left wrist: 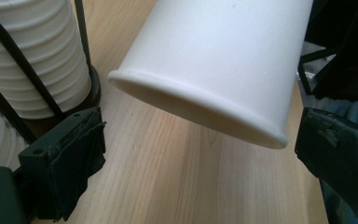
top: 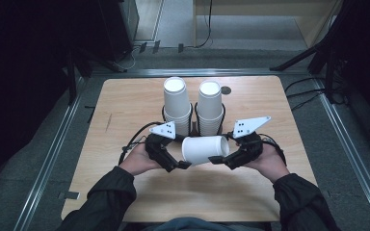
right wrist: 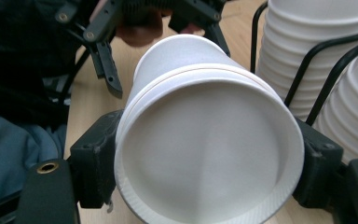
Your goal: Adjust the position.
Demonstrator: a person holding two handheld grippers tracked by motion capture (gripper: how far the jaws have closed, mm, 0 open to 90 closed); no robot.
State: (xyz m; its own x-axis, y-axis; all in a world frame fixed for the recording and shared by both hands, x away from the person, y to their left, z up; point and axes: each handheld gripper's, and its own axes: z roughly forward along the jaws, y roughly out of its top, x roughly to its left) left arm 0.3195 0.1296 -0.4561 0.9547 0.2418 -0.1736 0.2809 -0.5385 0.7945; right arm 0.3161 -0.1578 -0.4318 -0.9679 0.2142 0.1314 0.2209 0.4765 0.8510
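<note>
A white paper cup (top: 204,149) lies level above the wooden table (top: 125,115), its rolled mouth to the left and its base to the right. My right gripper (top: 221,161) is shut on the base end; in the right gripper view its jaws press both sides of the cup (right wrist: 205,154). My left gripper (top: 178,166) is open at the mouth end. In the left gripper view its pads (left wrist: 70,158) stand apart and below the cup's rim (left wrist: 200,112), touching nothing. Behind stand two stacks of upturned white cups (top: 177,103) (top: 209,103) in black wire holders.
A small dark round spot (top: 226,90) sits on the table at the back, right of the stacks. Black stands and cables ring the table on the grey floor. The person's dark sleeves (top: 106,197) come in over the front edge.
</note>
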